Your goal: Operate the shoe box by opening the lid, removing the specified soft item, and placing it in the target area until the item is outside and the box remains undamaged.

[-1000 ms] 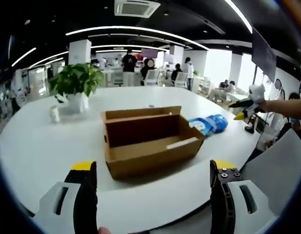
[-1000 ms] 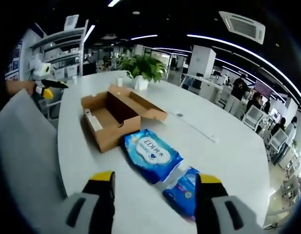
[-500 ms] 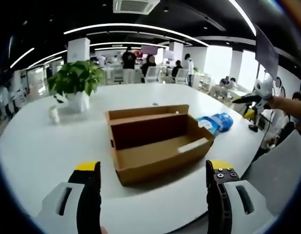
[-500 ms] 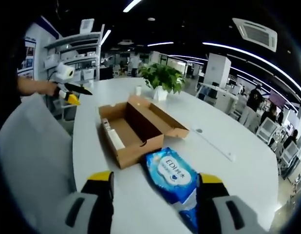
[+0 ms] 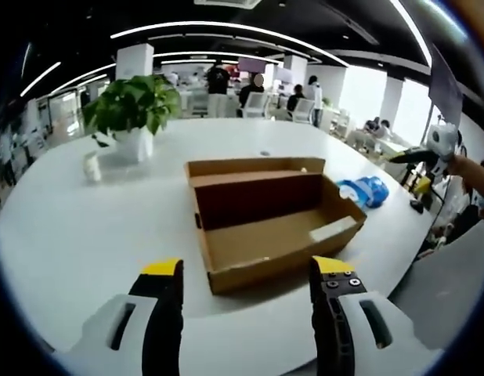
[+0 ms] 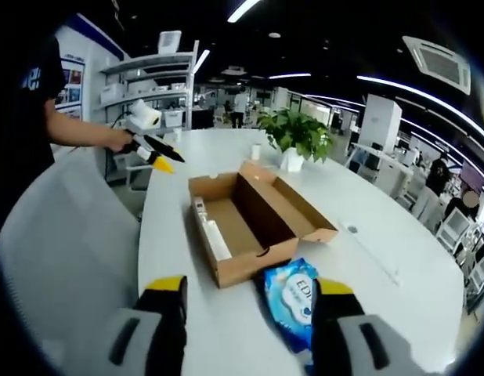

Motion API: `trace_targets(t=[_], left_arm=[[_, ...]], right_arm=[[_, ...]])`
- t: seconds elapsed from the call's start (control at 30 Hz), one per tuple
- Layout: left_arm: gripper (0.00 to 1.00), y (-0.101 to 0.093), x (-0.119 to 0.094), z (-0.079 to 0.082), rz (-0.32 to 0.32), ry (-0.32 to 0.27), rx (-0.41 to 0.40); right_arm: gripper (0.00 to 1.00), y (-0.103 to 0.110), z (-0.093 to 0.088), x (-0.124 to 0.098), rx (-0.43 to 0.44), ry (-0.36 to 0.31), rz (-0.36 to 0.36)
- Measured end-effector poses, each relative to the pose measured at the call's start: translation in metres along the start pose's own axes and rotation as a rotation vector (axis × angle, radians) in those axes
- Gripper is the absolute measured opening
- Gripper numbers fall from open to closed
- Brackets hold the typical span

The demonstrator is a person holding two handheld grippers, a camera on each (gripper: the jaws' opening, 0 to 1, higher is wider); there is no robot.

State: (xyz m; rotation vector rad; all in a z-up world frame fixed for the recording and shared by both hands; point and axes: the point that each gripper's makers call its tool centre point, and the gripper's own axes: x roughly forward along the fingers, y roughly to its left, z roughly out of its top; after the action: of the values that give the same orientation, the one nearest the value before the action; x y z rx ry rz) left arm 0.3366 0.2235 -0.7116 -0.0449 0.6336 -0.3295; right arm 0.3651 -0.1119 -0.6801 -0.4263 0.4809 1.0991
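On the white surface (image 5: 85, 227) the shoe box (image 5: 269, 219) sits with its lid folded back, and we see the blue soft pack (image 6: 295, 301) lying outside, just beside the box's end. Our right hand-held gripper (image 6: 248, 313) hovers above that pack, jaws spread wide and empty; our left hand-held gripper (image 5: 246, 301) hangs just short of the box's near wall, equally open and empty. We judge the risks to be nudging the light cardboard toward the surface edge, or crushing its wall by closing carelessly.
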Motion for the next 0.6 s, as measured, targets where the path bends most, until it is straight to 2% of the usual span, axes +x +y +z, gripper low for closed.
trace_targets(t=[0.23, 0.33, 0.53, 0.6], left_arm=[[0.56, 0.013, 0.013, -0.003, 0.02, 0.046, -0.038], [0.47, 0.02, 0.018, -0.008, 0.03, 0.074, -0.057], [0.35, 0.031, 0.026, -0.01, 0.048, 0.102, -0.154], [0.31, 0.033, 0.028, -0.012, 0.051, 0.117, -0.158]], right_arm=[[0.59, 0.007, 0.005, 0.013, -0.021, 0.005, 0.044], [0.55, 0.012, 0.008, 0.017, -0.037, 0.004, 0.075], [0.48, 0.015, 0.012, 0.022, -0.037, -0.012, 0.096], [0.47, 0.019, 0.015, 0.025, -0.027, -0.022, 0.11]])
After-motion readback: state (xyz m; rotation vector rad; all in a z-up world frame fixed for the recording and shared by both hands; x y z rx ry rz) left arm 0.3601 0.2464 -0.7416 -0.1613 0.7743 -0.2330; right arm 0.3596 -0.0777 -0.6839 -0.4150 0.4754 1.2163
